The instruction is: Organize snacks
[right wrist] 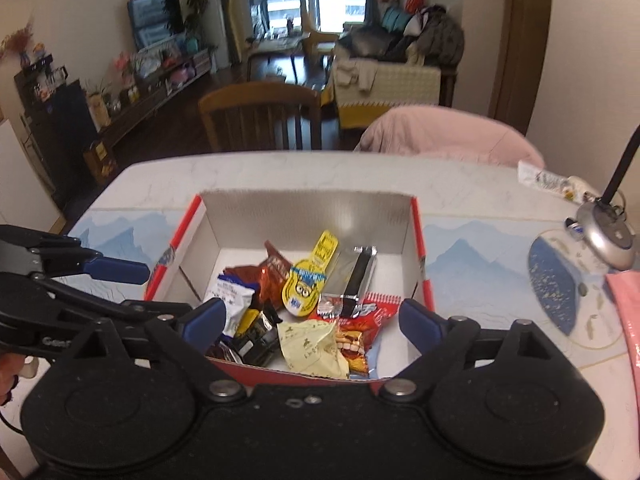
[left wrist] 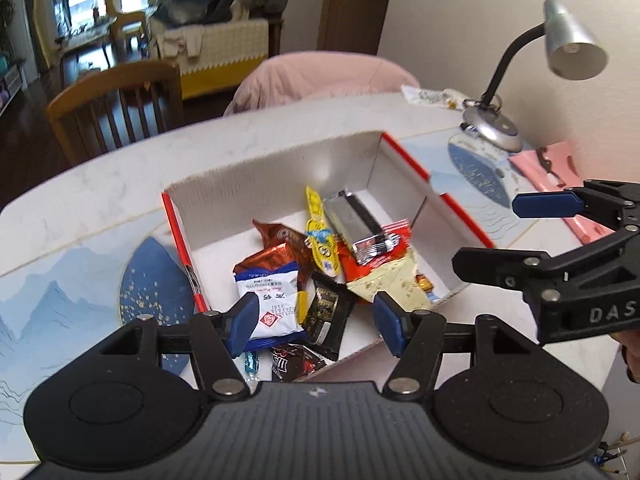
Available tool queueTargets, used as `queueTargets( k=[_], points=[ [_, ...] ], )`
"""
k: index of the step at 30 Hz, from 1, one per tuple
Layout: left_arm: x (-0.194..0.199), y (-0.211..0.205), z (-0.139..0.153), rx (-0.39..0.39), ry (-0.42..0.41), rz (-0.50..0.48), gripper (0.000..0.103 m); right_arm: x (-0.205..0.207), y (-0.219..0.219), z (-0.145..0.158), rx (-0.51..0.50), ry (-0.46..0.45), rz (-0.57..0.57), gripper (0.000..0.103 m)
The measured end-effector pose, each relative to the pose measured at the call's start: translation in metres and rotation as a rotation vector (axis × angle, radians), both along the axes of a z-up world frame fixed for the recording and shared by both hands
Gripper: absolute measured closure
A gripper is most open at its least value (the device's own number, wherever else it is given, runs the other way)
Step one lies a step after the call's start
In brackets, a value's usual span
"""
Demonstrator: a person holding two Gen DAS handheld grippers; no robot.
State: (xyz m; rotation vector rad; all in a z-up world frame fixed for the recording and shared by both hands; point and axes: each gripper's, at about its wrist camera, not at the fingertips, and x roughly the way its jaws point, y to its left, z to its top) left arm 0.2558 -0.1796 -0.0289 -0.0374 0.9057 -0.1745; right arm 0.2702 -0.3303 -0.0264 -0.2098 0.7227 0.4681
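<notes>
A white cardboard box with red edges (left wrist: 276,176) (right wrist: 308,212) stands on the table and holds several snack packets. Among them are a white and blue packet (left wrist: 272,300), a yellow cartoon packet (left wrist: 322,240) (right wrist: 310,280), a silver bar (left wrist: 352,218) (right wrist: 354,272), a pale yellow packet (left wrist: 396,280) (right wrist: 312,348) and a black packet (left wrist: 326,312). My left gripper (left wrist: 316,322) is open and empty above the box's near edge. My right gripper (right wrist: 312,320) is open and empty above the box's near side. It also shows in the left wrist view (left wrist: 560,236).
A silver desk lamp (left wrist: 568,44) stands at the table's far right, with its base (right wrist: 608,236) near a pink item (left wrist: 552,168). A wrapped packet (left wrist: 430,98) (right wrist: 548,182) lies by the far edge. A wooden chair (left wrist: 120,100) and a pink-covered chair (left wrist: 320,76) stand behind the table.
</notes>
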Motion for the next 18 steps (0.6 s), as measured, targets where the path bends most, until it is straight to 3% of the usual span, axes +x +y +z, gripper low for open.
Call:
queueTargets(
  k=[4, 12, 18],
  points=[
    [-0.018, 0.001, 0.015, 0.000, -0.054, -0.011, 0.034, -0.018, -0.002, 0.010, 0.032, -0.066, -0.015, 0.000],
    [-0.048, 0.013, 0.035, -0.040, -0.128, 0.003, 0.018, -0.046, -0.008, 0.017, 0.115, -0.150, -0.068, 0.000],
    [-0.065, 0.020, 0.038, -0.082, -0.134, 0.013, 0.016, -0.063, -0.008, 0.011, 0.168, -0.173, -0.098, 0.000]
  ],
)
